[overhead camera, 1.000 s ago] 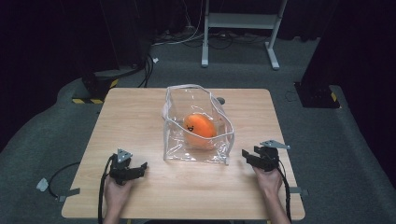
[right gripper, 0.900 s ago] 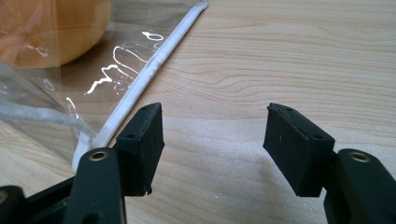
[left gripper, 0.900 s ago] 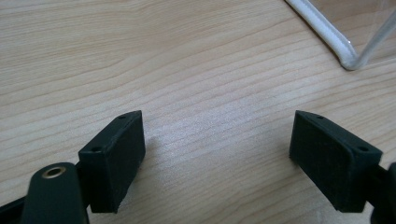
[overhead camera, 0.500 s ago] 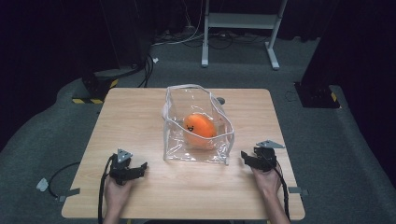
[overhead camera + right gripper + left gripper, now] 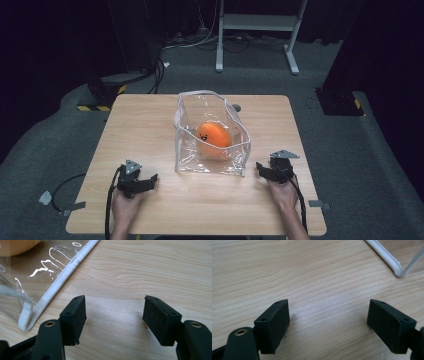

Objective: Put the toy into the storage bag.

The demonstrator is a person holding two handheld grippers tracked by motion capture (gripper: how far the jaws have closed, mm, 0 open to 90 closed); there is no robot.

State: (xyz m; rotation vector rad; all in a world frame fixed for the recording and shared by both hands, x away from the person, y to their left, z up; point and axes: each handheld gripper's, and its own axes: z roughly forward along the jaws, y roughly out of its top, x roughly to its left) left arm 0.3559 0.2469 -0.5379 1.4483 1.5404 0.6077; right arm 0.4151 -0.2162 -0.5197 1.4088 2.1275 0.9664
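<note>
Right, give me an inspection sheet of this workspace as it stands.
Surface: wooden table, bare wood around the work.
Job's things: clear plastic bag with white piping, standing open at mid-table; orange round toy with a small face inside it.
Clutter: nothing seen on the tabletop.
Grippers: left gripper and right gripper rest near the front edge, either side of the bag, fingers apart, nothing between them.
Cables: one trails from each gripper over the front edge; more lie on the floor behind the table.
Surroundings: grey carpet, white stand behind, dark curtains.
</note>
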